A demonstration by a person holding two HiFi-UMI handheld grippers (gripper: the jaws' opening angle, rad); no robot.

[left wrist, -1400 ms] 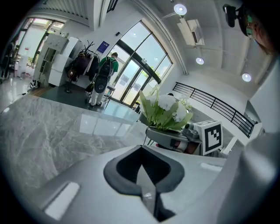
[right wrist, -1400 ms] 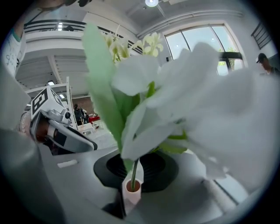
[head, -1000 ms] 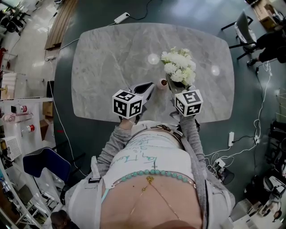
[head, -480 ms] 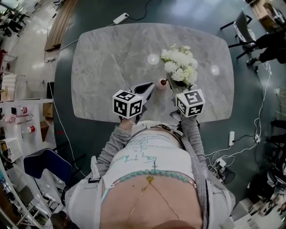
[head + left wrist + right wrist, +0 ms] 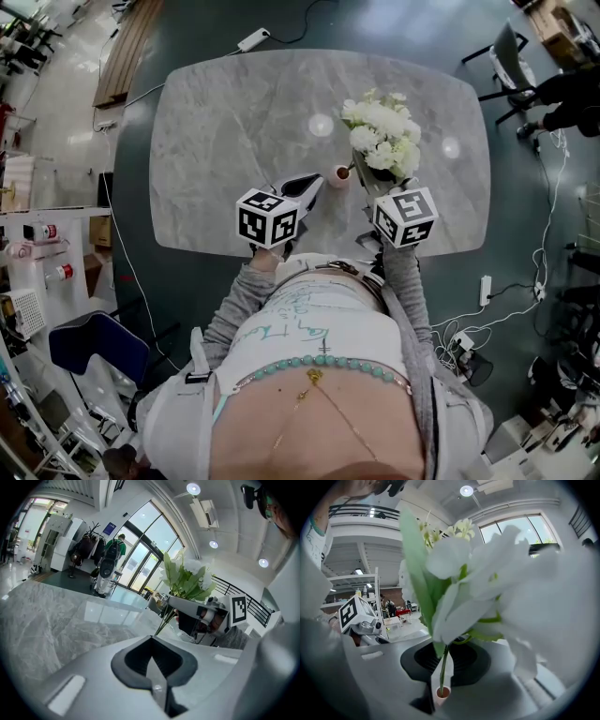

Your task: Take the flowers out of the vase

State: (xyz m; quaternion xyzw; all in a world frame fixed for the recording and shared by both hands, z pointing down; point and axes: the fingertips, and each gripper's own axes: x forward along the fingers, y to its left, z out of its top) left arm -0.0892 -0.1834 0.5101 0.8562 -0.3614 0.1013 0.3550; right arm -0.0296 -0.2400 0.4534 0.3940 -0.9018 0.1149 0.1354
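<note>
right gripper (image 5: 442, 663) pinched on the white flowers' (image 5: 382, 136) stems – long axis runs up past its fingers, stem foot in the small vase (image 5: 340, 174) mouth just below them; left gripper (image 5: 153, 662) closed, empty – tip just beside the vase

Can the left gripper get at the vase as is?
Likely yes. The left gripper points at the vase from close by, with nothing between them. Its jaws are shut, so it must open first. The right gripper grips the flowers from the other side.
</note>
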